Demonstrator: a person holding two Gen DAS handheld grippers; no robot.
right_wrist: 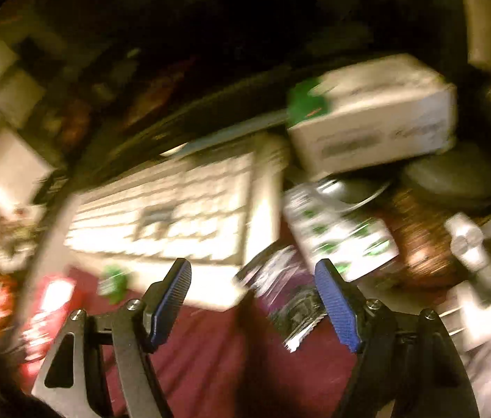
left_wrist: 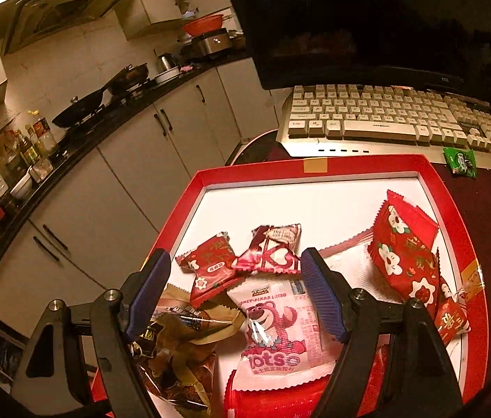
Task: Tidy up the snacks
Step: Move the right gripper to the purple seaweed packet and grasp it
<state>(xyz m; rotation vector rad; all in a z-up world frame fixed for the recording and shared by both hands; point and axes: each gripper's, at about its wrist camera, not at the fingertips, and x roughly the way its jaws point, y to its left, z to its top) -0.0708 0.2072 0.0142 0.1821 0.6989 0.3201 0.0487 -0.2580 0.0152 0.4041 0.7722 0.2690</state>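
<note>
A red box [left_wrist: 315, 169] with a white floor holds several snack packets: a pink-and-white bear packet [left_wrist: 277, 327], small red packets [left_wrist: 210, 264], a dark red packet [left_wrist: 273, 249], a large red flowered packet [left_wrist: 404, 247] and brown packets [left_wrist: 182, 334]. My left gripper [left_wrist: 235, 261] is open and empty, above the box over the bear packet. In the blurred right wrist view my right gripper [right_wrist: 252, 271] is open and empty above a dark red cloth, near a dark purple packet [right_wrist: 287, 299] and a white-and-green packet [right_wrist: 339, 233]. A small green packet [left_wrist: 461, 162] lies by the keyboard; it also shows in the right wrist view [right_wrist: 115, 284].
A beige keyboard [left_wrist: 384, 115] and a dark monitor [left_wrist: 367, 24] stand behind the box. A kitchen counter with pans and bottles [left_wrist: 12, 160] runs along the left. In the right wrist view a white carton [right_wrist: 374, 118], the keyboard [right_wrist: 176, 209] and a metal object [right_wrist: 472, 250] lie ahead.
</note>
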